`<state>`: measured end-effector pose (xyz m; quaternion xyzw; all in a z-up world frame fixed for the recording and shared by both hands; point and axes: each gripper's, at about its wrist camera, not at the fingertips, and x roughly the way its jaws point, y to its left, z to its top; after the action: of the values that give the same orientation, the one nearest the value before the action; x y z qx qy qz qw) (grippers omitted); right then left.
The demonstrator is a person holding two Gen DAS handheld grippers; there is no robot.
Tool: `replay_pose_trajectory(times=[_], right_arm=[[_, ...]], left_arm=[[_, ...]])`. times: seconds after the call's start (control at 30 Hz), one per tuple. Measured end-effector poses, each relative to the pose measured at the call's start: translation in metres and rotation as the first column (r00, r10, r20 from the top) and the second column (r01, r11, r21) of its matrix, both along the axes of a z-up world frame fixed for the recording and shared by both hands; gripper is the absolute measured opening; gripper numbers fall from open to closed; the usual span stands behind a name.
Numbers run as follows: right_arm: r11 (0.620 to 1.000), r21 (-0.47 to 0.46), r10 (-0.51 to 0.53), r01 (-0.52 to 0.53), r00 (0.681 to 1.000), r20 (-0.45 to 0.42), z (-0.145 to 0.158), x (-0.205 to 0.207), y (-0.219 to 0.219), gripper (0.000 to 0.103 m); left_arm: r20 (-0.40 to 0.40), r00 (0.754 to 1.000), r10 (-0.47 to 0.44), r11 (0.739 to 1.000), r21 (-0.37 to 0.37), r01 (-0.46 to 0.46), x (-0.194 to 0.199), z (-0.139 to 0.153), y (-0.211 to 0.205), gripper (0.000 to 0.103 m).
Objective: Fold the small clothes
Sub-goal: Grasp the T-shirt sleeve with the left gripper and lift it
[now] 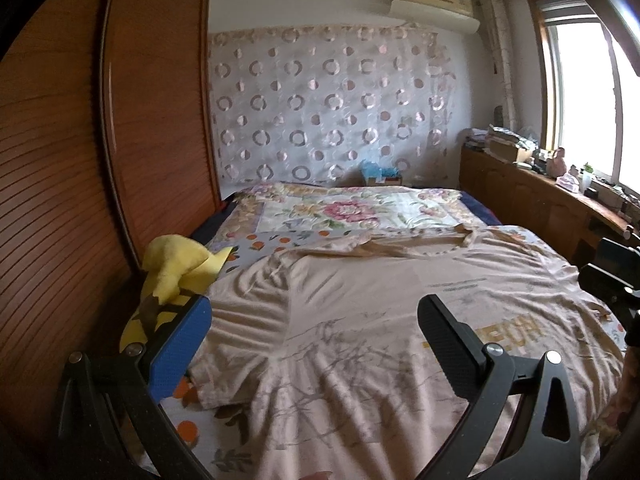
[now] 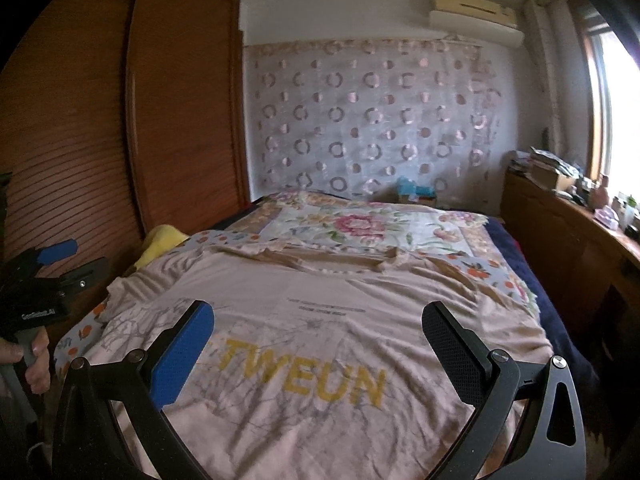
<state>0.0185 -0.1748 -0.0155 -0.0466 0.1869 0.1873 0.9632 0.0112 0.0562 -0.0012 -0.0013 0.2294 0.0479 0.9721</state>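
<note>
Both hand-held grippers point(image 1: 314, 344) point(image 2: 318, 354) gape above beige T-shirt point(image 2: 320, 320) — spread flat on bed point(image 2: 360, 220).

Beige shirt on a flowered bed

The shirt point(image 2: 320, 340) has yellow letters and grey branches; far quilt point(image 2: 352, 220) shows pink flowers; a yellow cloth point(image 1: 176, 264) lies left.

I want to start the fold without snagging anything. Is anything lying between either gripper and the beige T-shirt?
Nothing visible: the beige T-shirt lies bare below the open left gripper and right gripper.
</note>
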Motion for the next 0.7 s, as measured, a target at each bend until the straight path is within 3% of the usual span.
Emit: replay_pose_trajectory(times=[0.5,0.7], right_arm=[[0.996,-0.022,0.083,-0.084,0.995,-0.05,-0.003,0.026,0.003,0.103],[0.994,-0.033,0.099,-0.102,0.993,-0.068,-0.006,0.033,0.008,0.103]], left_arm=[[-0.118,0.991,0.061,0.998,0.016,-0.06,0.022,-0.043,0.055,0.103],[-0.182,0.983,0.036,0.999,0.019,-0.033,0.04,-0.058,0.085,0.103]])
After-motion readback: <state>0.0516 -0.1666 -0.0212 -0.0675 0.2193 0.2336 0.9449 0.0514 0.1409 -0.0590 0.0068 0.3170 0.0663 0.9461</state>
